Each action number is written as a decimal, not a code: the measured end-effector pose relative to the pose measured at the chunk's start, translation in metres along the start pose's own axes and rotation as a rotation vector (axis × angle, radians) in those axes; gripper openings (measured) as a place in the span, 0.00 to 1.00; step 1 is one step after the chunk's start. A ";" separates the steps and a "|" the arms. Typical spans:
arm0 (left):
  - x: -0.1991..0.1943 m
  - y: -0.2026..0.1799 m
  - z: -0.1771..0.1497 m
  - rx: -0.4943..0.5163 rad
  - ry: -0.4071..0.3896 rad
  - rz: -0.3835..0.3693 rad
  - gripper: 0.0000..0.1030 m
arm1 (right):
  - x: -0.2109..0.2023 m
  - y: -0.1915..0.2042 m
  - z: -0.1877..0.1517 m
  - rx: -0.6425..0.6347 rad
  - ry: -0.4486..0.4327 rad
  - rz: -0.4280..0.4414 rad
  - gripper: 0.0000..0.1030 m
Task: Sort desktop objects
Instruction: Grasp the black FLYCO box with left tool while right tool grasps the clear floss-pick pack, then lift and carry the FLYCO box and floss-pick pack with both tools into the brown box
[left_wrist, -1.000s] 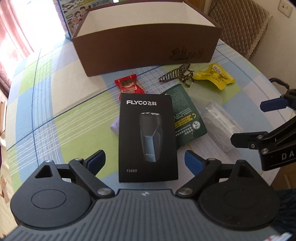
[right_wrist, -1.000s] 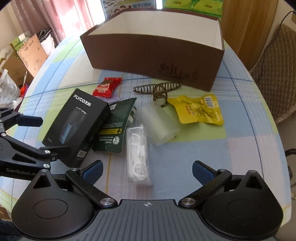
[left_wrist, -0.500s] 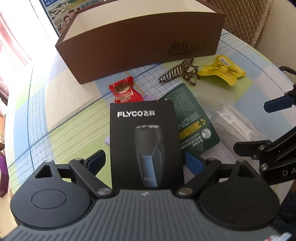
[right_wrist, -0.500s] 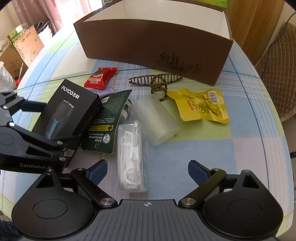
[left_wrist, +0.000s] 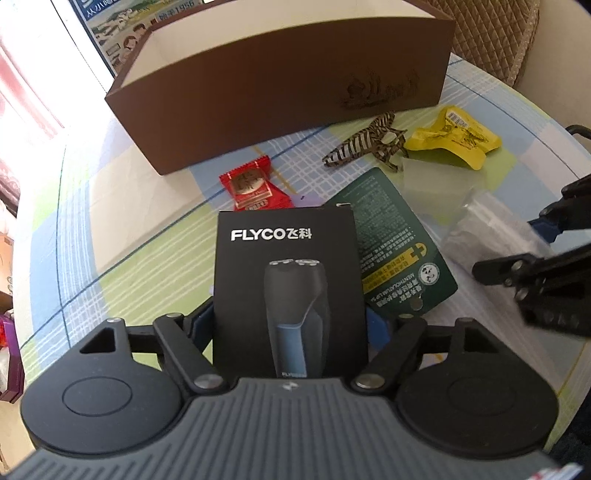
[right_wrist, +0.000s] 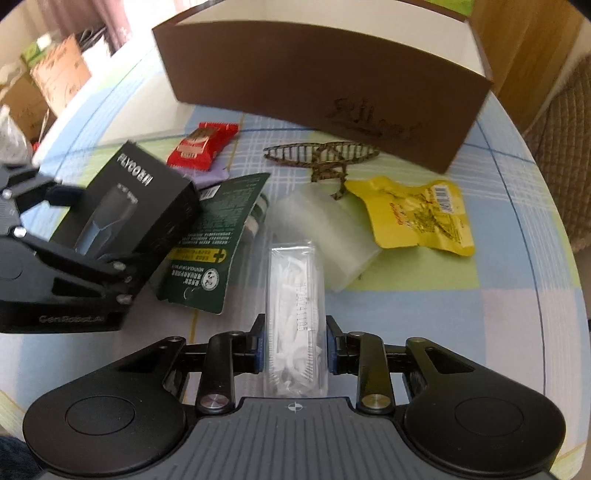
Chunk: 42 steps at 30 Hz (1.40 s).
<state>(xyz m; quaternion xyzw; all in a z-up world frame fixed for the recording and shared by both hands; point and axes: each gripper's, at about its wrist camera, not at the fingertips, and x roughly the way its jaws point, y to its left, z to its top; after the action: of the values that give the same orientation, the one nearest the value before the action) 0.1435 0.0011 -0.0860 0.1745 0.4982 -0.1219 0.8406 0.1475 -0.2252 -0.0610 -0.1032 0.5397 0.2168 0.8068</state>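
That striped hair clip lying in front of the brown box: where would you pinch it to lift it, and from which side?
Probably from above, across the narrow middle of the hair clip. It lies flat and long, parallel to the brown box wall, with open ribs at both ends that fingers could slip through. The sturdier hinge part sticks out toward the yellow packet, so closing there, front to back, looks safest.

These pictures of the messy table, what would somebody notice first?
Probably the black shaver box, clamped in the left claw at the table's near edge. Next, the clear bag of white floss picks, pinched in the right claw. Behind everything stands a big brown box, open on top.
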 end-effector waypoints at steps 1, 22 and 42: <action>-0.003 0.003 -0.001 -0.010 -0.001 -0.009 0.74 | -0.003 -0.003 0.000 0.005 -0.002 0.003 0.26; -0.071 0.050 0.003 -0.159 -0.127 -0.057 0.74 | -0.069 -0.021 0.023 0.057 -0.138 0.084 0.26; -0.085 0.065 0.093 -0.142 -0.319 -0.077 0.74 | -0.097 -0.049 0.102 0.049 -0.332 0.076 0.26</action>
<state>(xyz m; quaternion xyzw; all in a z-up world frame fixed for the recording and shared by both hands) 0.2017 0.0246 0.0411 0.0741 0.3722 -0.1446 0.9138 0.2235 -0.2510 0.0653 -0.0260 0.4077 0.2481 0.8784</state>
